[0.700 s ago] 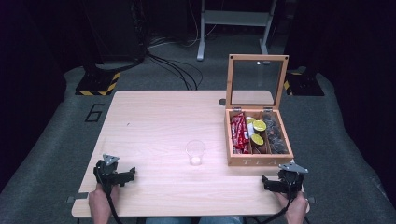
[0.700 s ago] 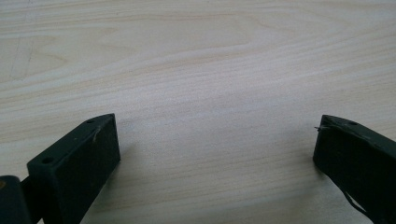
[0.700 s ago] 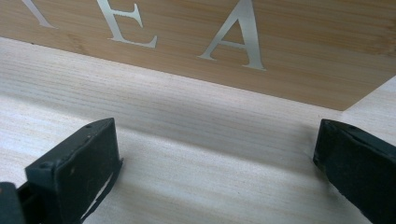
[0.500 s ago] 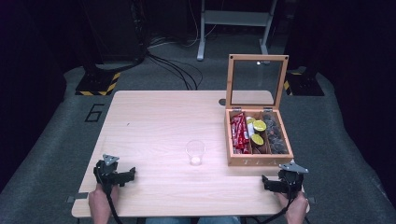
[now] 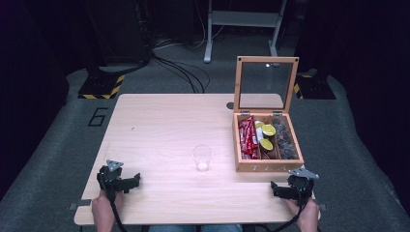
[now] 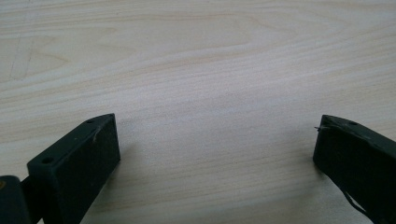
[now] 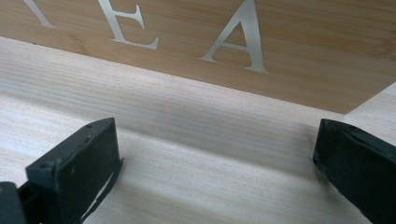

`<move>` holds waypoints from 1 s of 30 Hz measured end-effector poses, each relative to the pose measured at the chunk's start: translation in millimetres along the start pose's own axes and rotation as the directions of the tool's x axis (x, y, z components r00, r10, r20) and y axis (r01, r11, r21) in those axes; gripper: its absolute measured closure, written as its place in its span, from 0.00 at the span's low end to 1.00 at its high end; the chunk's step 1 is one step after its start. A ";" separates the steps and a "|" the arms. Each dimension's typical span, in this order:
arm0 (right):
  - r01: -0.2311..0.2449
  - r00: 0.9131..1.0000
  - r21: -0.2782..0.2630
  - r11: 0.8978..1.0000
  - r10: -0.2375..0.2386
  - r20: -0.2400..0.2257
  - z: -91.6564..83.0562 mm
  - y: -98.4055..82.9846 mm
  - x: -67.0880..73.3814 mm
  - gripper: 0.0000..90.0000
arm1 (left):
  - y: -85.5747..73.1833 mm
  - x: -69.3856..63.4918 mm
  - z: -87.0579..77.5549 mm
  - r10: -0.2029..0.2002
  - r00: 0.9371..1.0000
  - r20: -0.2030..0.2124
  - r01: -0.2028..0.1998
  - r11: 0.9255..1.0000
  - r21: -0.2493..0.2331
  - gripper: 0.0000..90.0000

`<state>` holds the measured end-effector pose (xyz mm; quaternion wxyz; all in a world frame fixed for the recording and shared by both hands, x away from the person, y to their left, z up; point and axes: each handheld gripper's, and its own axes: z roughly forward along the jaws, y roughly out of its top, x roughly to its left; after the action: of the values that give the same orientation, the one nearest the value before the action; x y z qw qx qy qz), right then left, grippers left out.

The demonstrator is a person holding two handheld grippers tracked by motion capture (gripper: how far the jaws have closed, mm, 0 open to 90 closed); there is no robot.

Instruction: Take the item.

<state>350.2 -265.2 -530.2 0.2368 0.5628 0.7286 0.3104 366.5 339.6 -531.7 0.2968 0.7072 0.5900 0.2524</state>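
High view: the left hand-held gripper [image 5: 134, 181] rests at 7 o'clock on the bench [image 5: 159, 125], the right hand-held gripper [image 5: 276, 189] at 5, both wide and empty. The open box [image 5: 269, 166] at 3 and cup [image 5: 202, 157] at the middle look ready to reach.

A pale wooden table [image 5: 159, 130] stands on a grey carpeted floor [image 5: 43, 159], which runs out past both grippers on either side. Well beyond the left gripper, a dark "6" [image 5: 98, 116] is marked on the carpet, and farther off lies a plate with yellow-and-black hazard stripes [image 5: 101, 87]. Black cables [image 5: 179, 67] trail across the floor toward a grey metal stand [image 5: 241, 21]. The far room is dark.
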 end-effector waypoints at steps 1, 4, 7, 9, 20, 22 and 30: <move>0.002 1.000 0.003 1.000 -0.002 -0.002 -0.1 0.2 -0.1 0.00 | 0.0 0.0 0.0 0.000 1.000 0.000 0.000 1.000 0.000 0.00; 0.009 1.000 0.013 1.000 -0.009 -0.001 0.1 1.1 -0.6 0.00 | 0.0 0.0 -0.1 0.000 1.000 0.000 0.000 1.000 0.000 0.00; 0.011 1.000 0.012 1.000 -0.011 -0.003 0.1 1.0 -1.0 0.00 | 0.0 0.0 0.0 0.000 1.000 0.000 0.000 1.000 0.000 0.00; 0.019 1.000 0.014 1.000 -0.019 -0.007 0.1 1.5 -1.7 0.00 | 0.0 0.0 0.0 0.000 1.000 0.000 0.000 1.000 0.000 0.00; 0.003 1.000 0.039 0.999 -0.002 -0.020 -4.3 3.9 -4.7 0.04 | 0.0 0.0 0.0 0.000 1.000 0.000 0.000 1.000 0.000 0.00; -0.012 1.000 0.039 0.999 0.013 -0.027 -6.6 5.4 -5.9 0.03 | 0.0 0.0 0.0 0.000 1.000 0.000 0.000 1.000 0.000 0.00; -0.016 1.000 0.022 1.000 0.016 -0.021 -24.4 15.6 -3.7 0.03 | 0.0 0.0 0.0 0.000 1.000 0.000 0.000 1.000 0.000 0.00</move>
<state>344.7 -270.5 -502.0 0.2206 0.5680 0.7297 0.3102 366.5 339.6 -531.7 0.2967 0.7072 0.5900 0.2523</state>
